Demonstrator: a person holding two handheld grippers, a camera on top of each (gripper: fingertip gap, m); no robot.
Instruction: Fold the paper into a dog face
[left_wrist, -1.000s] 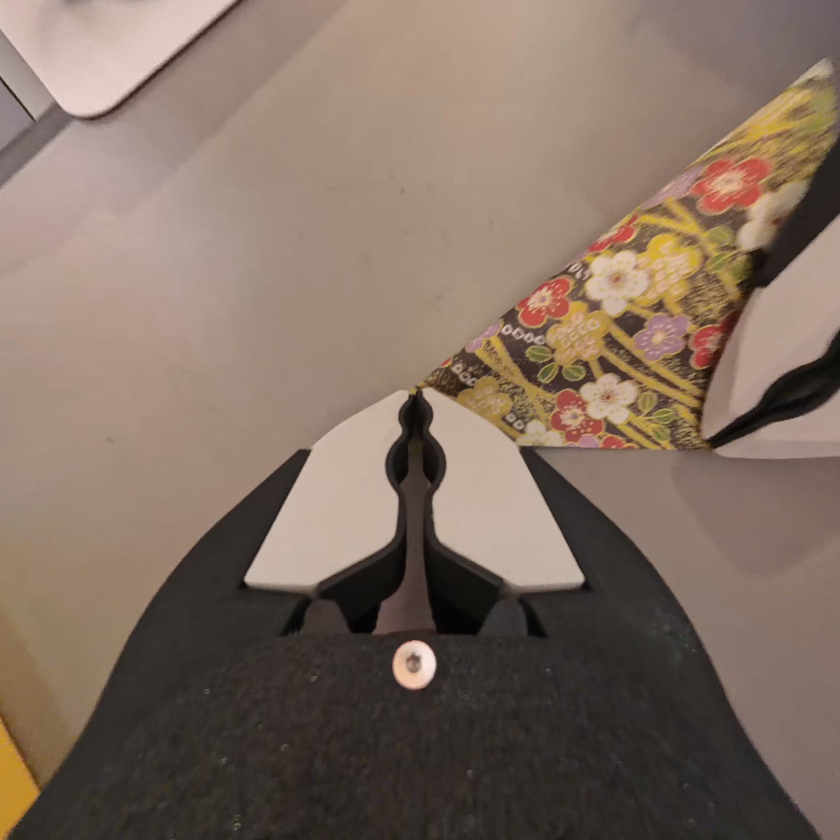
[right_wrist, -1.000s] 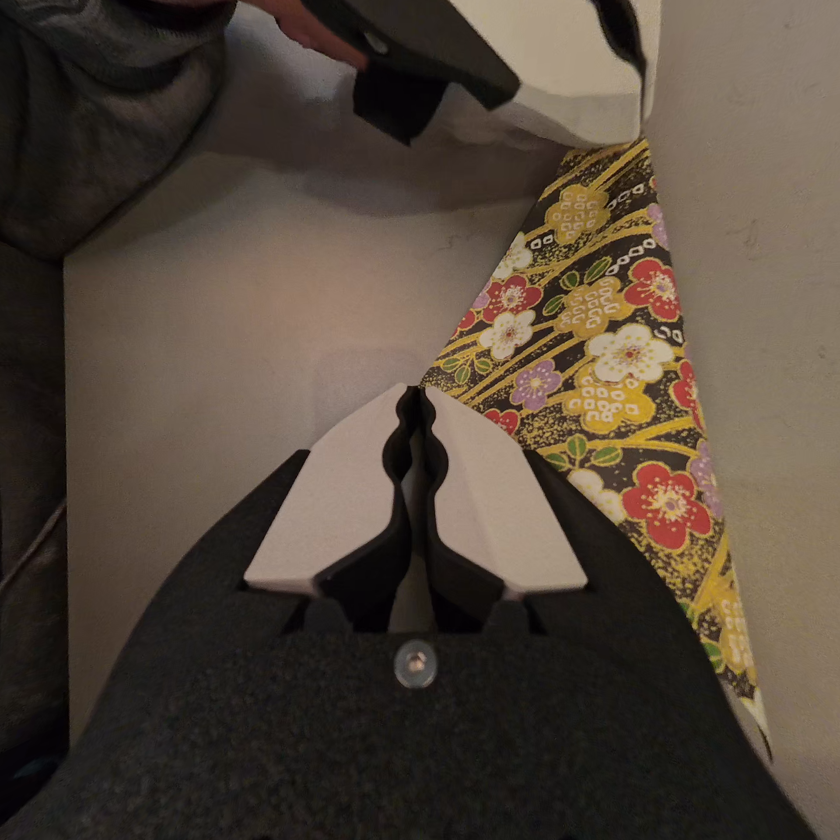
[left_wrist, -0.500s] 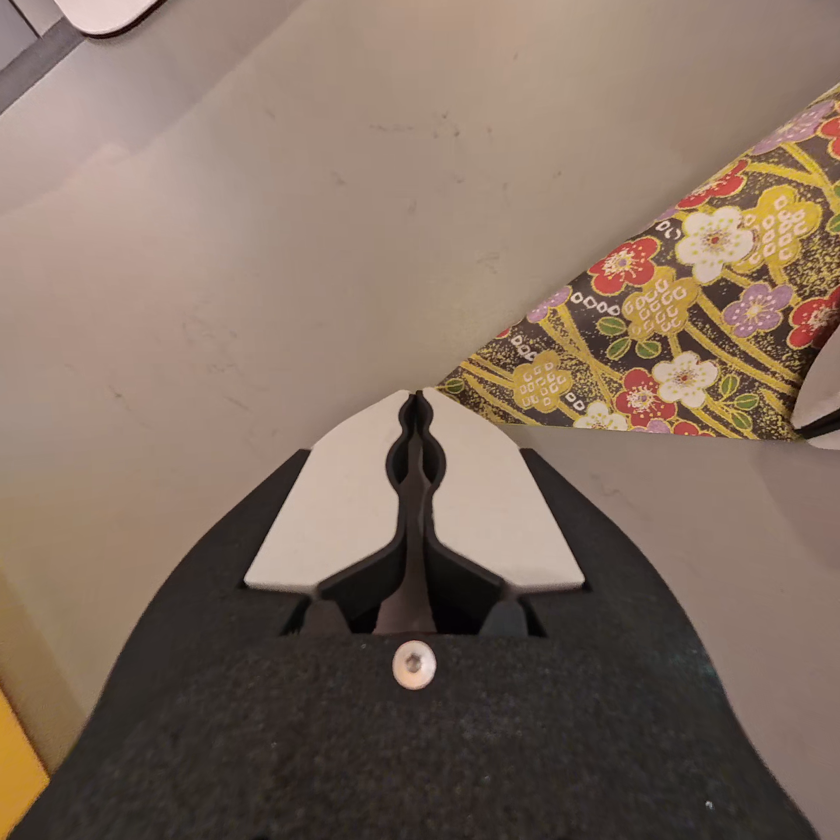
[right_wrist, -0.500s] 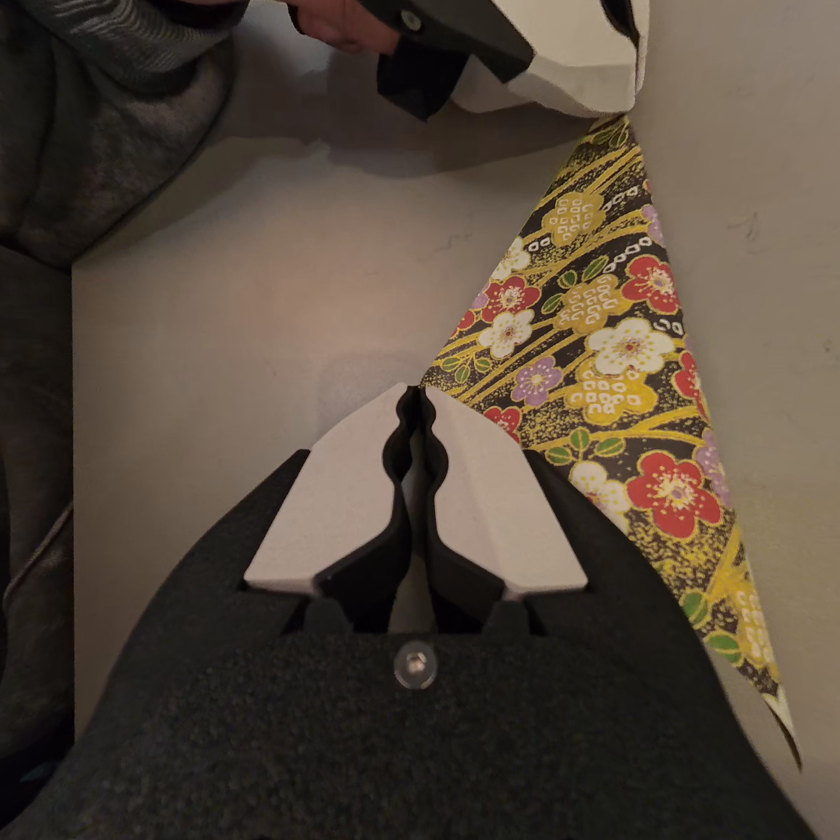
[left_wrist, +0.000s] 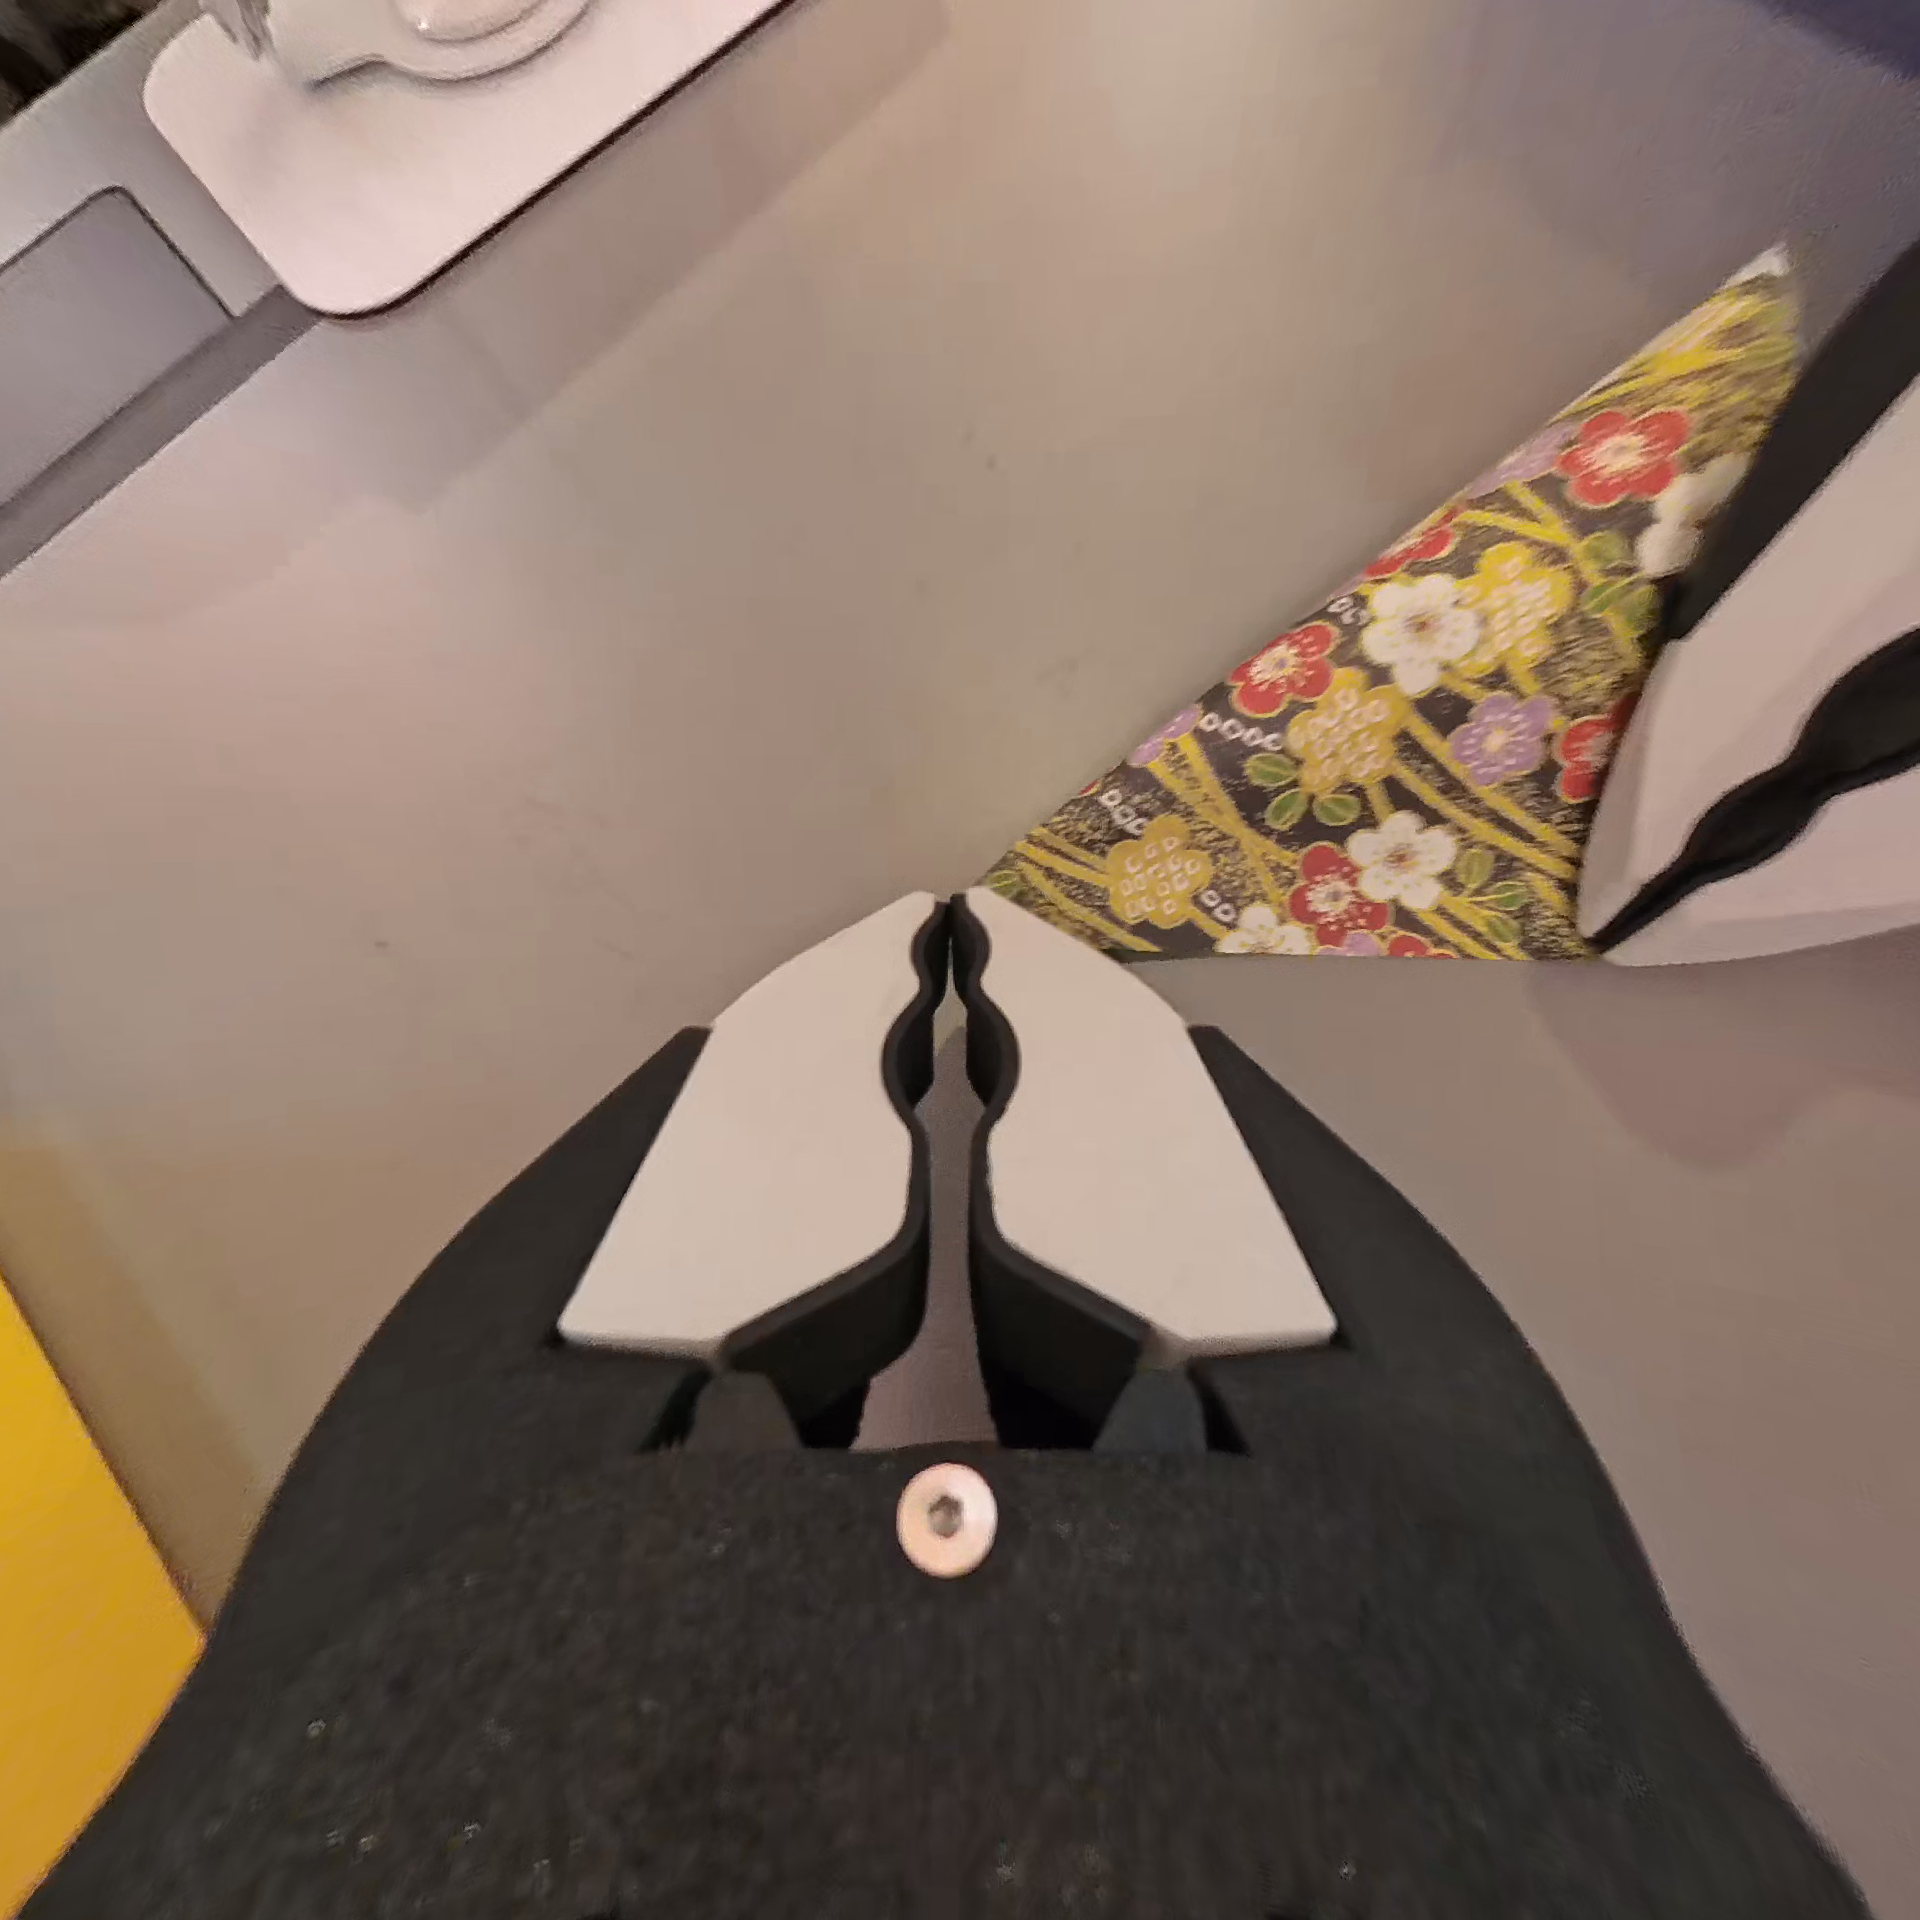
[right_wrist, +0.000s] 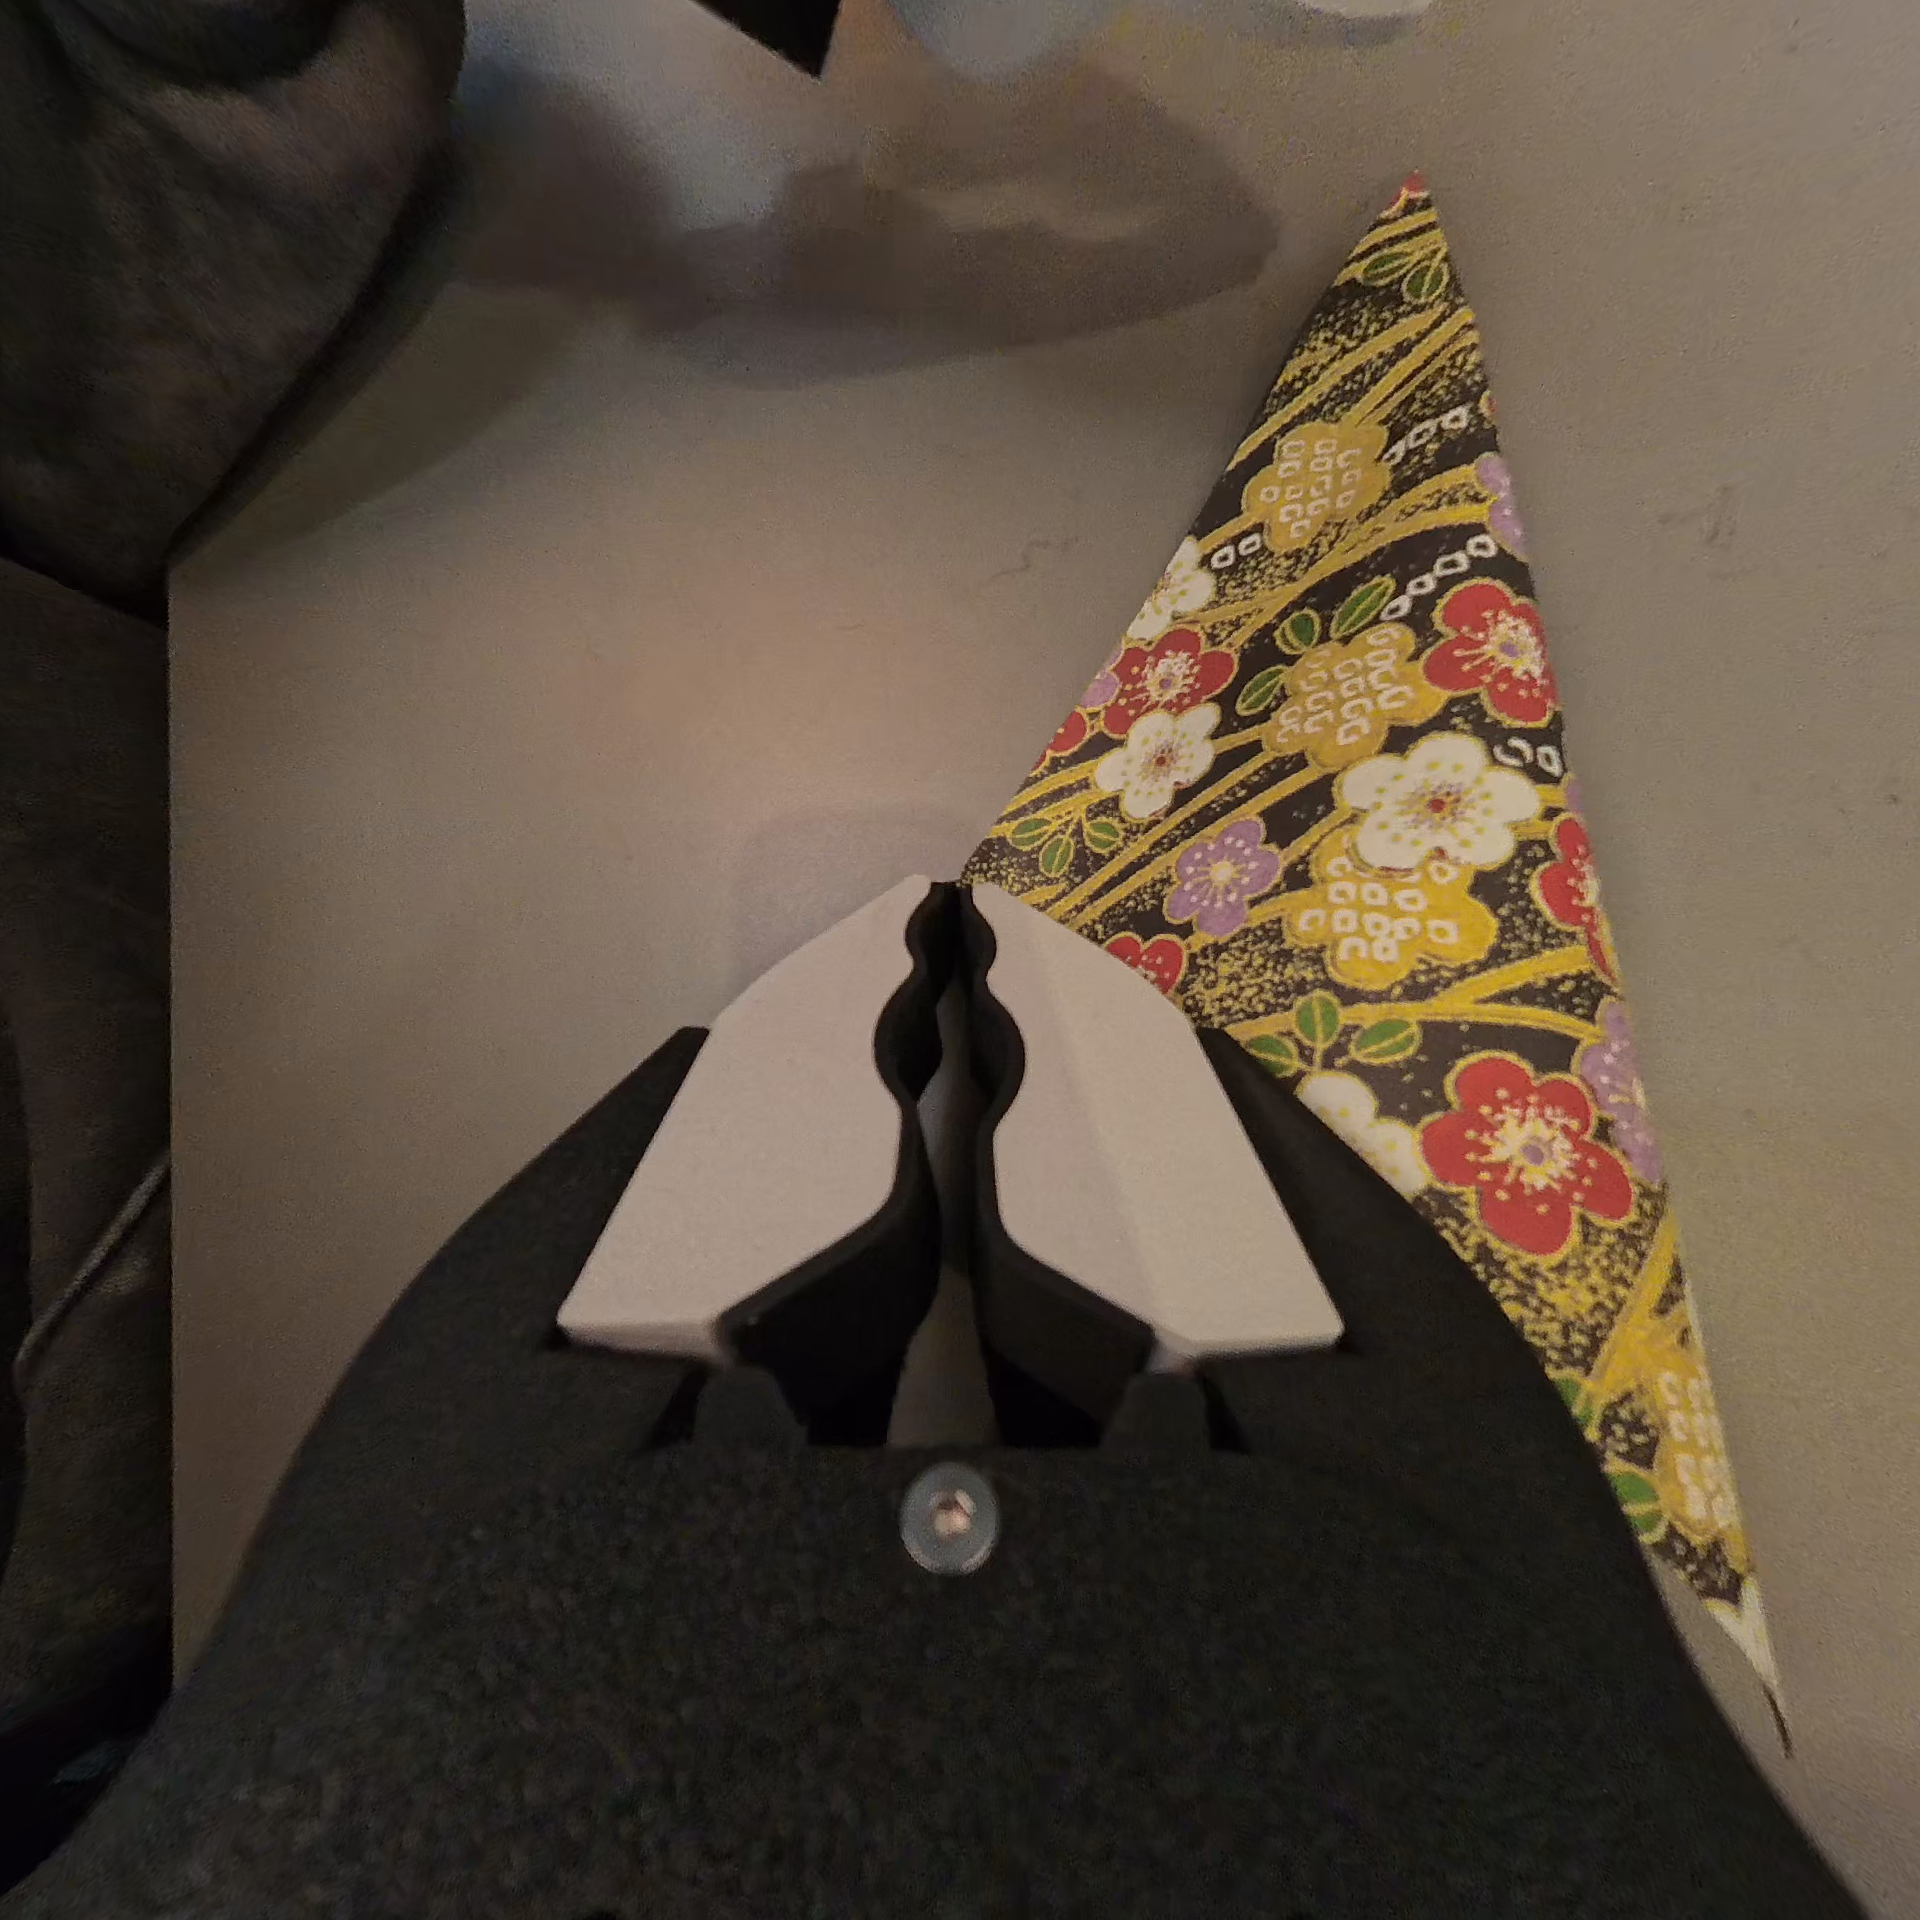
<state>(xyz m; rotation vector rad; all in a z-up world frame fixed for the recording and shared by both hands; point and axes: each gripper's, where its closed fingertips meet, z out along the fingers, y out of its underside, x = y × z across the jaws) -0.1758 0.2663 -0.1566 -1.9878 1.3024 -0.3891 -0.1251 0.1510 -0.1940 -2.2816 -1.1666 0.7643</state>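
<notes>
A: Paper (right_wrist: 1382, 831) lies flat on the table (right_wrist: 623, 623), folded to a triangle, black with gold streaks and red, white, purple and gold flowers.

B: And the right gripper (right_wrist: 951, 896)?

A: Its fingers are pressed together at the tips, with nothing between them. The tips sit right at the near left corner of the paper, and the gripper body covers part of the lower edge. Whether the tips press down on the sheet or only hover just over it is hard to say from this angle.

B: The left gripper (left_wrist: 951, 909)?

A: Closed as well, tips meeting, empty. It sits just beside a corner of the paper (left_wrist: 1403, 727), the tips at the sheet's edge but over bare table (left_wrist: 623, 623).

B: Does either view show the other tool?

A: The left wrist view does. The right gripper (left_wrist: 1605, 930) comes in from the right edge, blurred, its white fingers shut and lying over the paper's far side.

B: Anything else around?

A: A white mat (left_wrist: 416, 177) with rounded corners at the far left of the table, something pale and glassy on it, too cropped to name. A yellow surface (left_wrist: 62, 1610) at the lower left. In the right wrist view, dark grey cloth (right_wrist: 156, 312) fills the left side, and the paper's far tip points up, free of any tool.
</notes>
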